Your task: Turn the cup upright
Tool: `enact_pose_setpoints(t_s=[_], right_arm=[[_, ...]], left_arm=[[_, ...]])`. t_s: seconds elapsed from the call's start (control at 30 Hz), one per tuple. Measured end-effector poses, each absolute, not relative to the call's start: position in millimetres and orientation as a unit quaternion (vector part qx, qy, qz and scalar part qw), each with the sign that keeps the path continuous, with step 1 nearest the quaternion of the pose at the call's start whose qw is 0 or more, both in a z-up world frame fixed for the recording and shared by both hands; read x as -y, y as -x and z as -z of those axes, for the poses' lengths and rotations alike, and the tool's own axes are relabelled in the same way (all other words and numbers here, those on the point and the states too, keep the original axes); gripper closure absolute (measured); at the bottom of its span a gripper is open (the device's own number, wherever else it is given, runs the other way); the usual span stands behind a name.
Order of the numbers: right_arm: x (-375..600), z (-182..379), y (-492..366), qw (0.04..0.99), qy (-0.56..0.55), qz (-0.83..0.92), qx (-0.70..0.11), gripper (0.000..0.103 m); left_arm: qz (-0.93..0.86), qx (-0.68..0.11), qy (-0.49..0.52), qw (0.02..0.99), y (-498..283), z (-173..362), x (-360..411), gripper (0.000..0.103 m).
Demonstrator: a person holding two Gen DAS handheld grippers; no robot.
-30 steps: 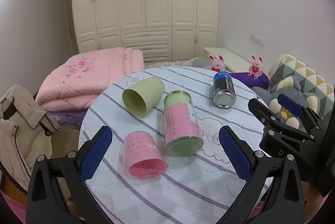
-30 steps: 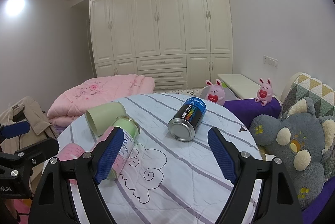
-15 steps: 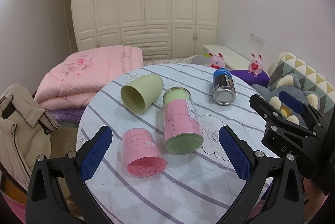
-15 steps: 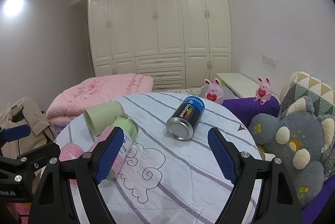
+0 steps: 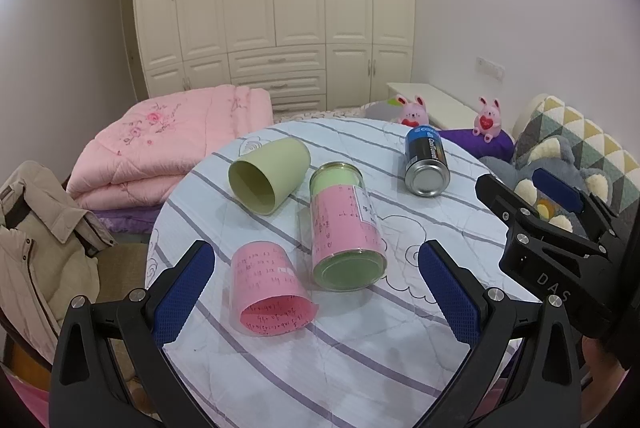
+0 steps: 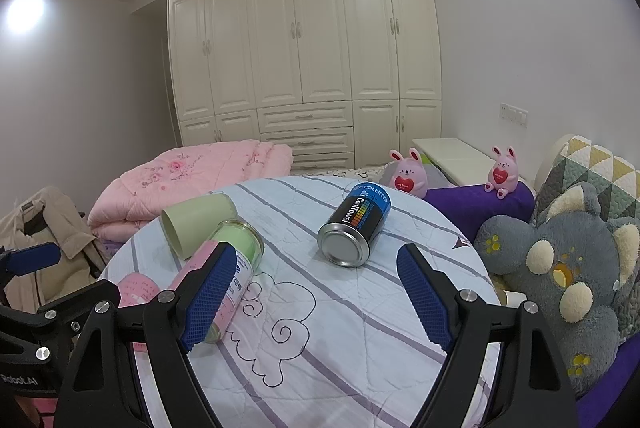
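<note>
Left wrist view: green cup (image 5: 269, 179) lies toppled beyond my spread, empty left gripper (image 5: 316, 288), near the bench (image 5: 360, 368) far-left edge.

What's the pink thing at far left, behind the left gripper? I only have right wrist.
Observer: A pink cup, on its side, open mouth toward the left wrist camera.
Operator: Left gripper open?
Observer: Yes, the left gripper is wide open, with nothing between its pads.
Operator: My finger hides the jar's near end. What's there?
Observer: The jar lies on its side, and its round green end faces the camera, just right of the pink cup's mouth.
</note>
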State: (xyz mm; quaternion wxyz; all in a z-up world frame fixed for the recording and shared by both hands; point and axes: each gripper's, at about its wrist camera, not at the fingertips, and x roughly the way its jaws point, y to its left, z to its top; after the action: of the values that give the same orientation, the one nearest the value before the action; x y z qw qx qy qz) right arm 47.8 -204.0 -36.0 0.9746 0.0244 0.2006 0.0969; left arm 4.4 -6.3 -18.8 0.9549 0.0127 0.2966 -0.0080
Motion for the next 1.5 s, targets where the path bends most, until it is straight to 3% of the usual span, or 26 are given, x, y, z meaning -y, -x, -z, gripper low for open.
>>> enact_pose_setpoints(t_s=[1.5], right_arm=[[172.7,45.1,-71.3,0.961,-0.017,-0.125,-0.245,0.019]], left_arm=[[-0.011,-0.315,0.024,0.949,-30.7,21.1,-43.5,0.0]])
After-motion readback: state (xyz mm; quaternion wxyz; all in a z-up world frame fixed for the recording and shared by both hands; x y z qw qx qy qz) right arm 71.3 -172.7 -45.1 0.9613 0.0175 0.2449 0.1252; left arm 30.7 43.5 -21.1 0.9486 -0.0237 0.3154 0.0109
